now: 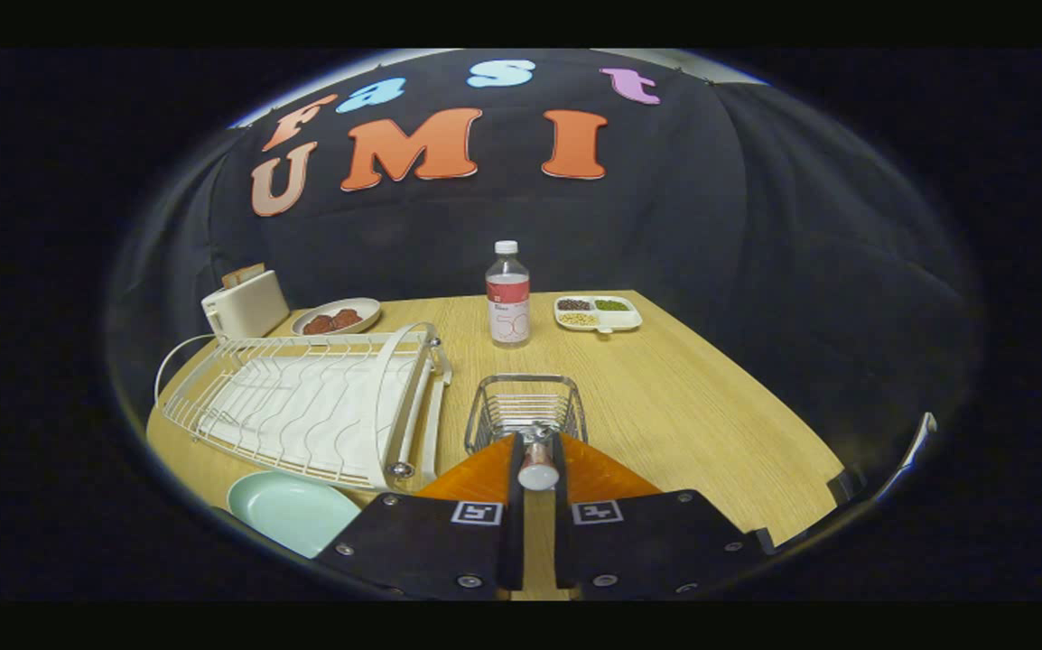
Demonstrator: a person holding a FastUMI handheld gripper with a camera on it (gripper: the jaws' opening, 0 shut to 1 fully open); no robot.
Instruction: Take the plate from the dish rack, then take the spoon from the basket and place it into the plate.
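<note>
**Spoon gripped above basket**

The gripper (538, 462) is closed on the pale-handled metal spoon (538, 469), both fingers pressing its handle, just before the small wire basket (525, 408). The round pale-green plate (291, 510) lies flat at the table's (711, 406) near edge, left of the fingers, beside the white wire dish rack (304, 402).

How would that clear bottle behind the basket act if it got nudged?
The water bottle stands tall on a narrow base, so it would probably tip rather than slide. Once down, its round body would likely roll across the smooth wooden table. The gripper meanwhile grips the spoon.
</note>
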